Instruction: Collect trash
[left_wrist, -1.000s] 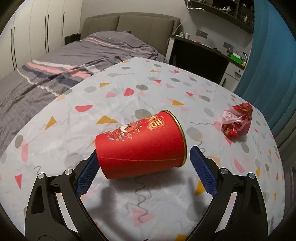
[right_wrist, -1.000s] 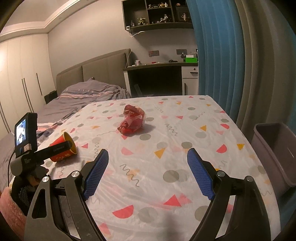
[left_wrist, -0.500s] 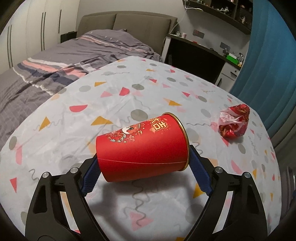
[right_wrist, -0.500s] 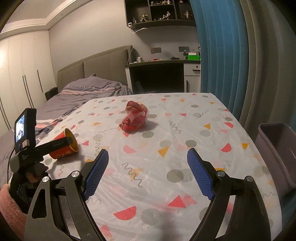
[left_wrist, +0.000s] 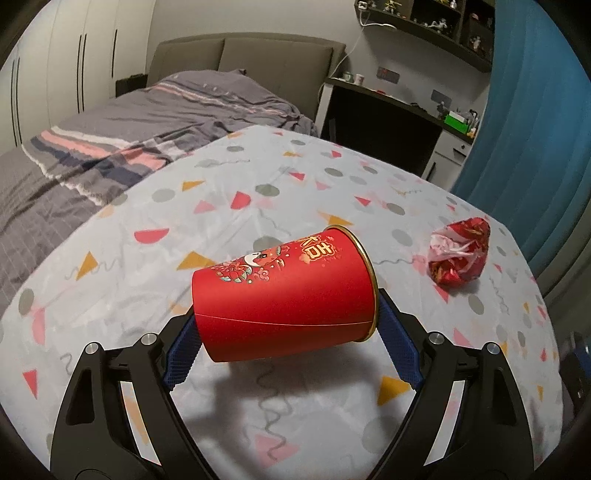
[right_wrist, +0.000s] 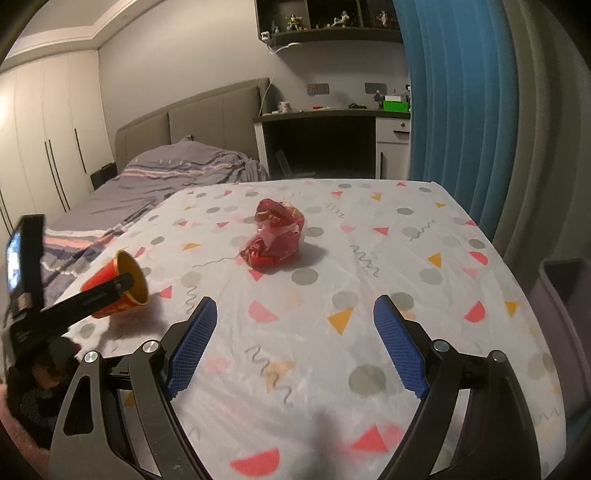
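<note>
A red paper cup (left_wrist: 284, 299) with a gold rim lies sideways between the blue pads of my left gripper (left_wrist: 291, 350), which is shut on it and holds it above the patterned sheet. The cup also shows in the right wrist view (right_wrist: 114, 288), at the left. A crumpled red wrapper (left_wrist: 460, 258) lies on the sheet to the right of the cup; in the right wrist view the wrapper (right_wrist: 275, 238) sits ahead of my right gripper (right_wrist: 295, 343), which is open and empty above the sheet.
A grey bin (right_wrist: 561, 317) stands beside the table's right edge. A bed with grey bedding (left_wrist: 110, 147) lies to the left. A dark desk (right_wrist: 332, 144) and blue curtain (right_wrist: 454, 110) are behind the table.
My left gripper closed on the red cup and lifted it off the sheet. My right gripper moved slightly closer to the wrapper and stayed open.
</note>
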